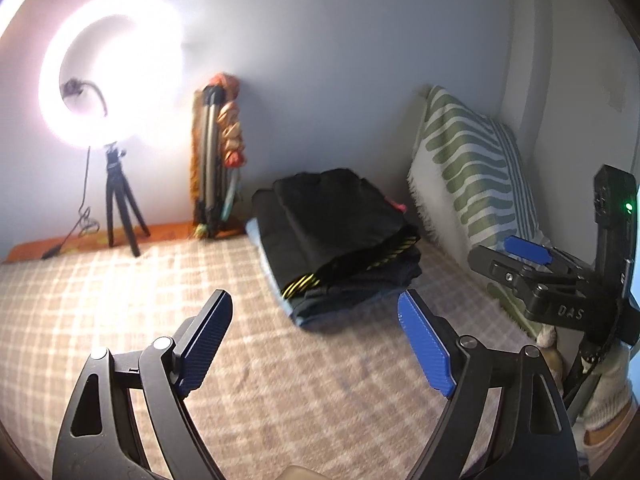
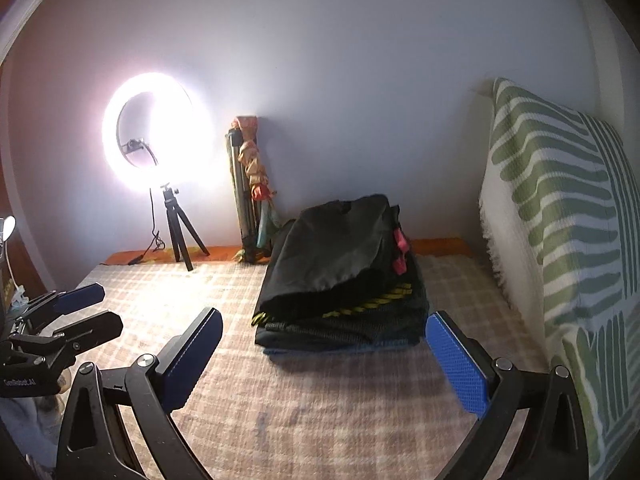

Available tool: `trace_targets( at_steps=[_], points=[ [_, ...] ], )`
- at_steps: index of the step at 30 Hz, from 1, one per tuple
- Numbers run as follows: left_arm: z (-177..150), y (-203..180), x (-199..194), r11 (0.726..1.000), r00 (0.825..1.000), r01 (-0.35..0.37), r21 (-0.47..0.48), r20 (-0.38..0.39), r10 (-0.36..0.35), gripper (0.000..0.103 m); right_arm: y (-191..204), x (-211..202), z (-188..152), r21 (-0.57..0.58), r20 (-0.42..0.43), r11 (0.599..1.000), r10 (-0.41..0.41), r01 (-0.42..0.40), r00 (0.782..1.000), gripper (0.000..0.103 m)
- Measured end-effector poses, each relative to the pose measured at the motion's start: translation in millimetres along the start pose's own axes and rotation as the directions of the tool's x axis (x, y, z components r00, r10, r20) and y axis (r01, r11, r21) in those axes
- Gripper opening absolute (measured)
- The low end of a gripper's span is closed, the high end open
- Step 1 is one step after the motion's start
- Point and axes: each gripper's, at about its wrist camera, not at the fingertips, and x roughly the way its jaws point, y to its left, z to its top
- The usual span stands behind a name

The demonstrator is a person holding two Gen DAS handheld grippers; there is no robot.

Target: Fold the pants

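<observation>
A stack of folded dark pants (image 1: 340, 236) with yellow stripes lies on the checked bed cover (image 1: 120, 304), near the far wall; the same stack (image 2: 340, 276) fills the middle of the right wrist view, with red tags at its right side. My left gripper (image 1: 316, 320) is open, short of the stack, nothing between its blue pads. My right gripper (image 2: 324, 332) is open wide, also short of the stack and empty. Each gripper shows in the other's view: the right gripper (image 1: 516, 256) at the right, the left gripper (image 2: 92, 308) at the left.
A lit ring light (image 2: 156, 140) on a small tripod stands at the back left, its cable trailing on the bed. A folded tripod wrapped in cloth (image 2: 248, 188) leans on the wall. A green-and-white patterned cushion (image 2: 560, 208) stands along the right edge.
</observation>
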Motion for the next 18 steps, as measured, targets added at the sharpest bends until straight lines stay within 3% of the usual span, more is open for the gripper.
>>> trace_targets(
  at_steps=[8, 18],
  points=[
    [-18.8, 19.0, 4.7, 0.999, 0.999, -0.041, -0.014, -0.022, 0.041, 0.085, 13.6, 7.2, -24.3, -0.010, 0.014, 0.999, -0.038, 0.038, 0.999, 0.103],
    [-37.5, 18.6, 3.5, 0.995, 0.996, -0.082, 0.055, -0.028, 0.083, 0.085, 20.3, 21.9, -41.3, -0.041, 0.005, 0.997, -0.062, 0.062, 0.998, 0.103]
  ],
)
